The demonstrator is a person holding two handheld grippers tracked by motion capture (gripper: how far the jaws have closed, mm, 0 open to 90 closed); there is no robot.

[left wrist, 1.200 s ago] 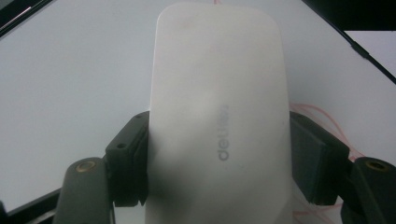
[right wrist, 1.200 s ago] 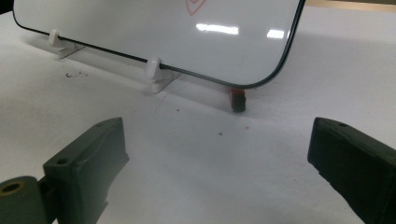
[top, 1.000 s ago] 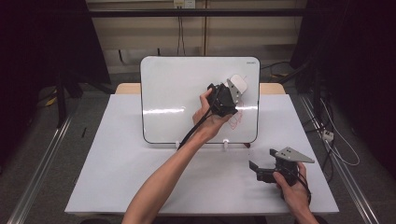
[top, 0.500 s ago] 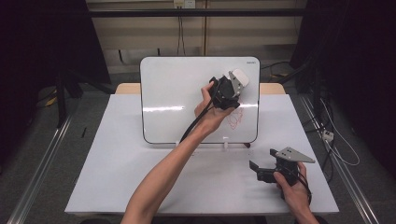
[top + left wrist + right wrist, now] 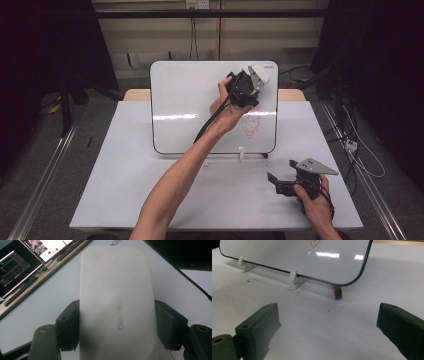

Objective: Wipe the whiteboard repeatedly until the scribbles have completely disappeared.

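The left hand-held gripper (image 5: 248,86) is clenched on a white eraser (image 5: 116,302), its black jaws pressing the eraser's two long sides. Over the last second it has climbed from the middle of the right half of the whiteboard (image 5: 190,105) toward the top right corner, so the eraser now sits high on the board, above the red scribble (image 5: 251,126) that remains lower down. That suggests a wiping stroke that has not yet cleared the red marks. The right hand-held gripper (image 5: 287,184) has stayed put on the white surface (image 5: 115,185), jaws spread wide, grasping nothing, facing the board's foot (image 5: 296,280).
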